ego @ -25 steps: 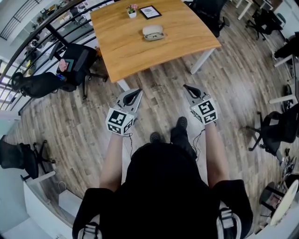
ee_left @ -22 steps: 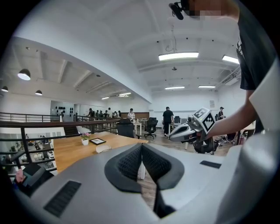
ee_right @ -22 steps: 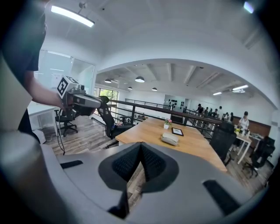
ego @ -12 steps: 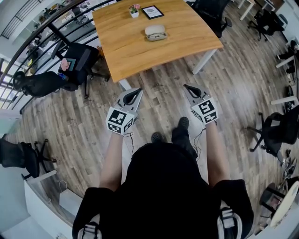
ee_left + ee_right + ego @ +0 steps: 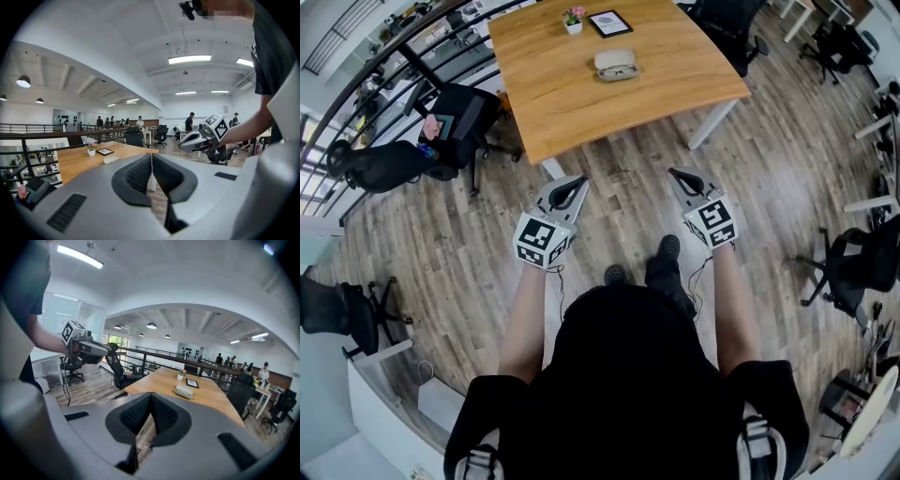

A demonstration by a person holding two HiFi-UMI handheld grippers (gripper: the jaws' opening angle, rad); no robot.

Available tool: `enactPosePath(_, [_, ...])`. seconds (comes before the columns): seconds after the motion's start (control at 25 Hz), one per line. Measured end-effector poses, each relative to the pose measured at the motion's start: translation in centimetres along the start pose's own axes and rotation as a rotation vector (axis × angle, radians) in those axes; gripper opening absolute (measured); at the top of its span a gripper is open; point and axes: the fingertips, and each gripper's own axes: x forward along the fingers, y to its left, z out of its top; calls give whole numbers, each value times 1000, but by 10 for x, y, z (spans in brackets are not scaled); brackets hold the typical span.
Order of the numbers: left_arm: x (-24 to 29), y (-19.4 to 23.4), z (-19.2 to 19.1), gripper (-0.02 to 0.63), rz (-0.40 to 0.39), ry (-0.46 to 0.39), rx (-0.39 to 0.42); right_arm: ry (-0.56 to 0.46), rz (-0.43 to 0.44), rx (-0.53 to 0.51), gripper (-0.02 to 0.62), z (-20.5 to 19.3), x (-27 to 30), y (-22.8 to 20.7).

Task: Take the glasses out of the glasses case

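the person stands on a wood floor point(image 5: 450, 234), a little way back from a wooden table point(image 5: 572, 103), and holds both tools out in front at about the same height over the floor.

the left gripper point(image 5: 579, 180) has its jaws pressed together, the dark ribbed pads meeting in a thin line with nothing between them. the right gripper point(image 5: 673, 172) is the same: jaws closed tip to tip and empty. both point toward the table but stop short of its near edge, and they are well apart from each other.

the glasses case point(image 5: 616, 65), pale and rounded, lies on the table toward its far side, well apart from both grippers. whether its lid is up or down is too small to tell. beyond it, near the far edge, stand a small flower pot point(image 5: 574, 17) with pink blooms and a dark picture frame point(image 5: 608, 23) just beside it.

a black office chair point(image 5: 455, 117) sits at the left end of the table. the person's dark shoes point(image 5: 664, 247) show on the floor below the grippers.
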Motion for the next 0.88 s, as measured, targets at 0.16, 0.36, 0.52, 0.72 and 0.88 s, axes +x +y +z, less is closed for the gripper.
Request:
enactPosePath(0.16, [-1, 0, 0, 23, 1, -1, 2, 2, -6, 0, 9, 2, -2, 0])
enactPosePath(0.36, [-2, -1, 0, 23, -2, -3, 3, -9, -17, -2, 14, 1, -4, -1])
enactPosePath(0.52, [-3, -2, -4, 24, 0, 3, 3, -9, -21, 3, 28, 0, -6, 0])
enactPosePath(0.72, [-4, -6, -5, 25, 0, 7, 8, -28, -30, 12, 40, 0, -11, -1])
enactPosePath(0.88, [-4, -7, -4, 26, 8, 1, 3, -50, -36, 14, 52, 3, -15, -3])
